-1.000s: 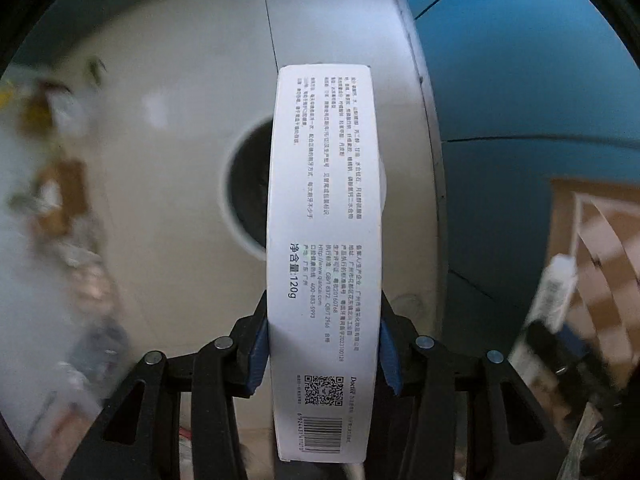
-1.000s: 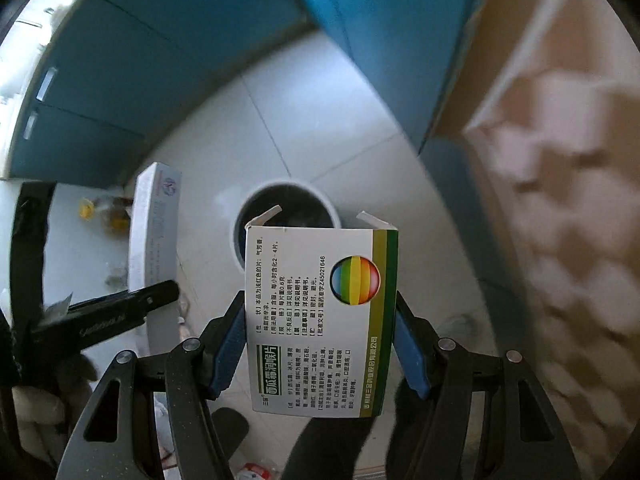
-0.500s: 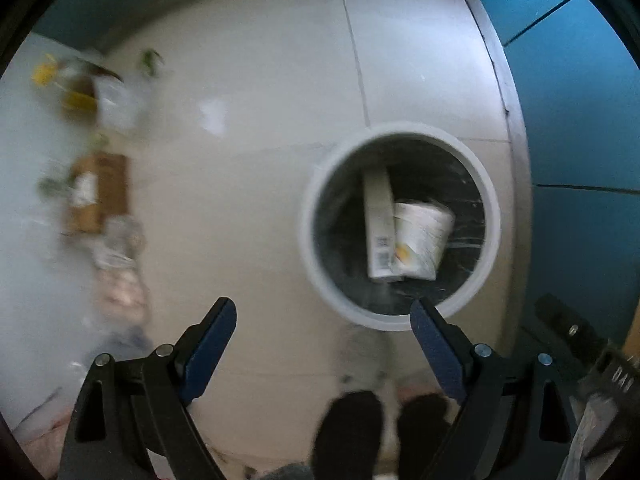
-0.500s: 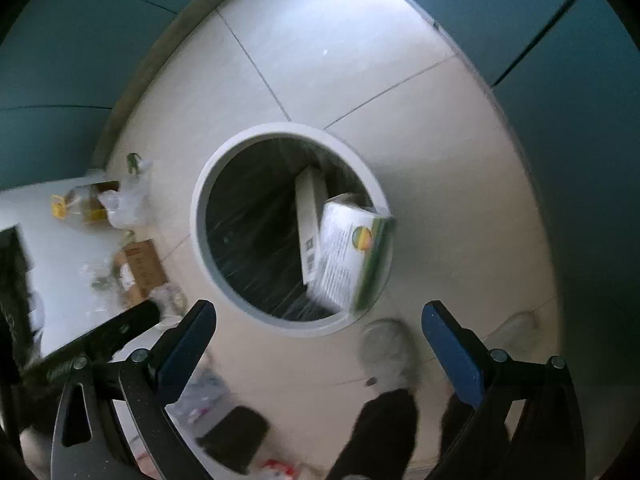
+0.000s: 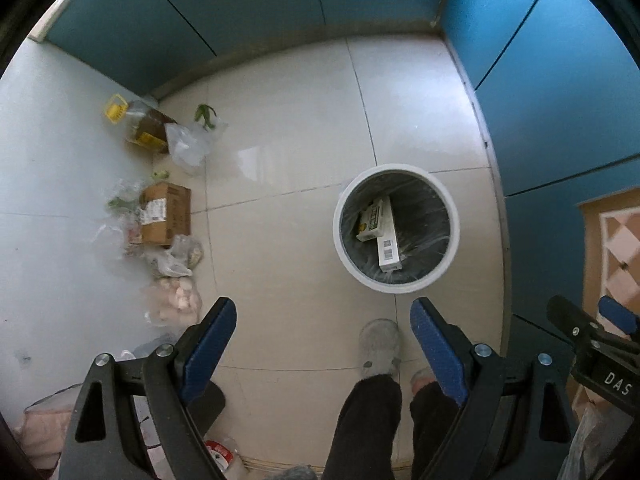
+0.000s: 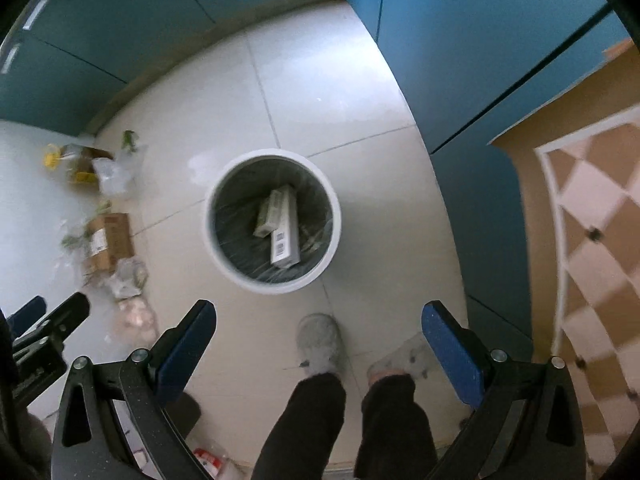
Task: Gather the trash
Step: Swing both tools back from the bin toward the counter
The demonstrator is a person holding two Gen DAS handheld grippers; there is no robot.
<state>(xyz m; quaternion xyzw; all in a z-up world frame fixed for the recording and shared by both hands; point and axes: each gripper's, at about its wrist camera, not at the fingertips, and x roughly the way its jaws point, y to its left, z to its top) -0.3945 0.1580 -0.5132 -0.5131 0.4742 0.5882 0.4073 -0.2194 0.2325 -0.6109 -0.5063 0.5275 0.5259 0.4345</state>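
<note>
A white round trash bin [image 5: 338, 236] with a dark liner stands on the tiled floor; it also shows in the right wrist view [image 6: 212, 236]. Inside lie a long white box [image 5: 389, 240] and a smaller white and green box [image 5: 370, 222], both also seen in the right wrist view: the long box [image 6: 286, 240] and the smaller box [image 6: 272, 210]. My left gripper [image 5: 322, 340] is open and empty, high above the floor near the bin. My right gripper [image 6: 318, 342] is open and empty too.
A cardboard box [image 5: 166, 214], an oil bottle [image 5: 146, 128], plastic bags [image 5: 188, 146] and food scraps lie along the white counter edge at left. Blue cabinets [image 5: 560, 80] stand behind and right. The person's slippered feet [image 5: 378, 348] are below the bin.
Both grippers opened and dropped their boxes into the bin. Both grippers have since risen, so the bin looks smaller.
</note>
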